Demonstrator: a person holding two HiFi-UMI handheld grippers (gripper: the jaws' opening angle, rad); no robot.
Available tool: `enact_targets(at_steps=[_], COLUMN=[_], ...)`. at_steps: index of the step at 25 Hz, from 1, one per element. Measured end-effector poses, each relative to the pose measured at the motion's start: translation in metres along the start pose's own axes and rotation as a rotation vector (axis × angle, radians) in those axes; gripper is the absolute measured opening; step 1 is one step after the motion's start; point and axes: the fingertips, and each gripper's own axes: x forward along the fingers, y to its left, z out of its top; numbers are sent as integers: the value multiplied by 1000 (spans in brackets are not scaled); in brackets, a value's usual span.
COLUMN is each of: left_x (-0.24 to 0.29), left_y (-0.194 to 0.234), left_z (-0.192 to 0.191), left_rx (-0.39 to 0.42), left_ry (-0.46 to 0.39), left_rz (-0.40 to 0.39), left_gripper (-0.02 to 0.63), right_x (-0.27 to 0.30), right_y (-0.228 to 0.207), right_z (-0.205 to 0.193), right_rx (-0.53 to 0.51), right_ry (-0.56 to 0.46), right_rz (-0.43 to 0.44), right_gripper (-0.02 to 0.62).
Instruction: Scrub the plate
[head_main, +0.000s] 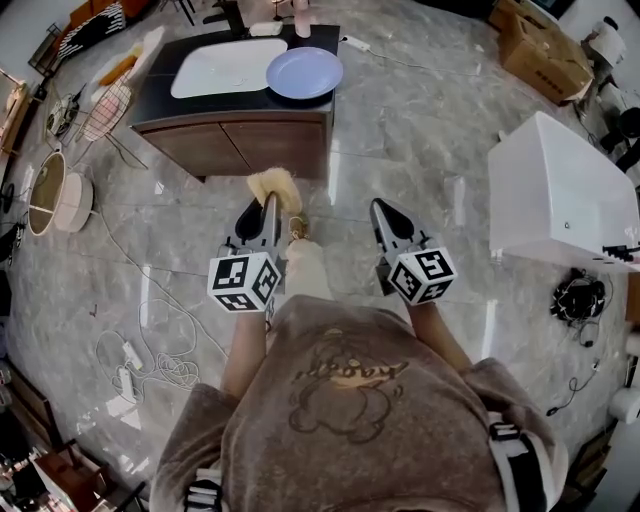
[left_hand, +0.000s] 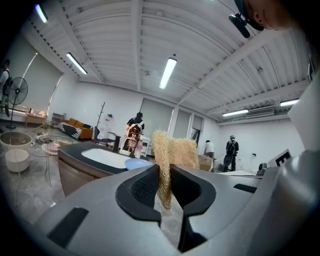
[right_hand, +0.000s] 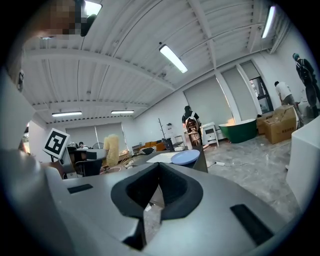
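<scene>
A round pale-blue plate (head_main: 304, 72) lies on the dark counter (head_main: 320, 105), next to a white sink basin (head_main: 228, 66), some way ahead of both grippers. My left gripper (head_main: 270, 202) is shut on a tan loofah sponge (head_main: 275, 186). In the left gripper view the loofah (left_hand: 172, 152) stands up between the black pads (left_hand: 142, 187), with the plate (left_hand: 137, 163) far behind it. My right gripper (head_main: 381, 207) is shut with nothing in it. In the right gripper view, the plate (right_hand: 185, 157) sits beyond its closed jaws, and the loofah (right_hand: 111, 148) shows at the left.
A large white box (head_main: 555, 190) stands on the floor at the right, with cardboard boxes (head_main: 545, 45) behind it. Round basins (head_main: 48, 190) and a wire basket (head_main: 105, 110) sit left of the counter. Cables (head_main: 150, 360) trail over the marble floor. People (left_hand: 231, 150) stand far off.
</scene>
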Motion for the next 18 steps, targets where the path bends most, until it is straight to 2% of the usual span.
enact_targets(at_steps=[9,18], left_x=[98,235], left_y=[48,132], left_z=[26,78], left_rx=[-6,8], left_ry=[26,49], left_rz=[-21,-58], left_gripper=[64,64], right_x=[91,240], right_y=[-47,-98], right_z=[25,72], right_rx=[18,37], right_ry=[28,19], right_rz=[-21,-44], right_gripper=[-2,-2])
